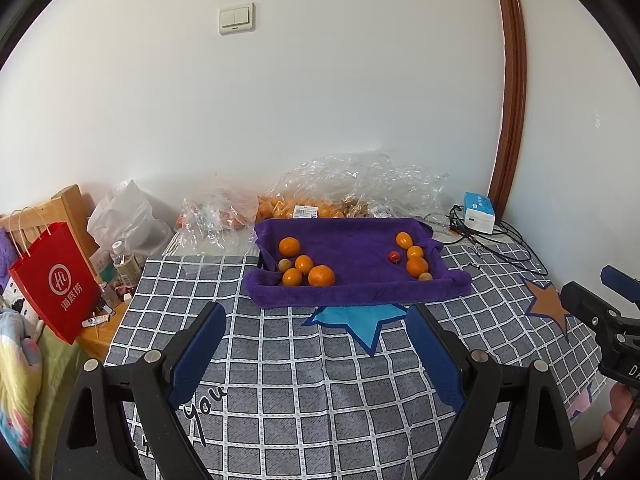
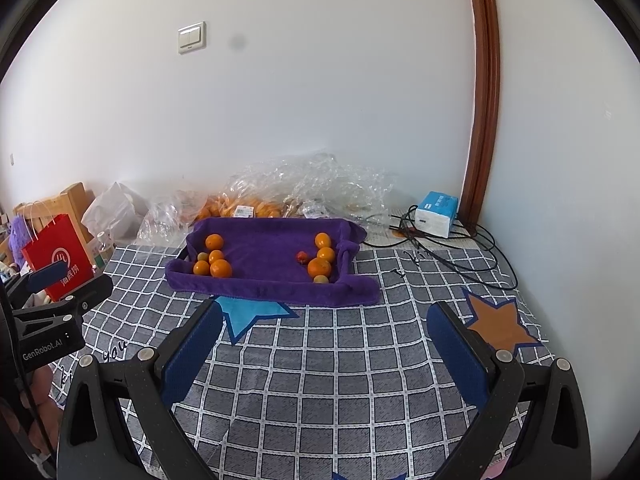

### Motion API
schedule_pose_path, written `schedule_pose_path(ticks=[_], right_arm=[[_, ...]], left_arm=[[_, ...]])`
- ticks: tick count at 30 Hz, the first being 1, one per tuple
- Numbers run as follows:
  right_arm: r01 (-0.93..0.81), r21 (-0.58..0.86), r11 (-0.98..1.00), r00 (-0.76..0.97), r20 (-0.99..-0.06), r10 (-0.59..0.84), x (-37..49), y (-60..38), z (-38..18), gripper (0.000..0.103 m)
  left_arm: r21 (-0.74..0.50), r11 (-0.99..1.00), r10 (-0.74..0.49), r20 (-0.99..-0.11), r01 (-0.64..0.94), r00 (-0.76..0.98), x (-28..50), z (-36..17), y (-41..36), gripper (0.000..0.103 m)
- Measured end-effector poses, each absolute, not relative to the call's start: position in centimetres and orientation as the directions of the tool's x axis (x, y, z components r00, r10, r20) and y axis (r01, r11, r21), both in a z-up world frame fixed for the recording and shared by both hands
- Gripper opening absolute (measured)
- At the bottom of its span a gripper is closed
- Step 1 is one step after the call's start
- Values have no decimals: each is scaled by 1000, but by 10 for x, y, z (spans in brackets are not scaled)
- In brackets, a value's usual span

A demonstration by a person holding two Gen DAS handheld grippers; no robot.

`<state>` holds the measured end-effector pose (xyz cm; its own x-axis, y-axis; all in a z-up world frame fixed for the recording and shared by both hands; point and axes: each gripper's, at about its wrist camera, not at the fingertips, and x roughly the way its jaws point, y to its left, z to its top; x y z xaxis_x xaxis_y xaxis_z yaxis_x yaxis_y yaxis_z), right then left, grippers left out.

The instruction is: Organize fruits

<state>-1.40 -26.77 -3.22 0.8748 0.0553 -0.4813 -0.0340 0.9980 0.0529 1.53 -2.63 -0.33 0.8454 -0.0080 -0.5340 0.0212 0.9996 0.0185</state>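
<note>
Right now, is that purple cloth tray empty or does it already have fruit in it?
Partly filled. The purple tray holds two clusters of orange fruit, one at its left end and one at its right, with bare cloth between.

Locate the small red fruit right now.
The small red fruit lies in the purple towel-lined tray, right-hand cluster, just left of the oranges there; both wrist views show it.

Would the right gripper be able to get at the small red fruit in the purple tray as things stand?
Probably yes. The right gripper is open and empty, and only bare checked cloth lies before the tray. The red fruit sits apart from the oranges.
</note>
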Motion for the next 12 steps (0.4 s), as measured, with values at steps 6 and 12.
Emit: schedule_pose_path(ticks=[6, 12], right_arm=[[-36, 46, 998, 879, -474, 54, -14, -266, -32, 101], [-44, 47, 998, 876, -478, 61, -8, -263, -35, 101]], left_arm=[[16, 999, -15, -525, 28, 851, 17, -3, -26, 91], [17, 999, -20, -518, 33, 855, 21, -6, -24, 92]])
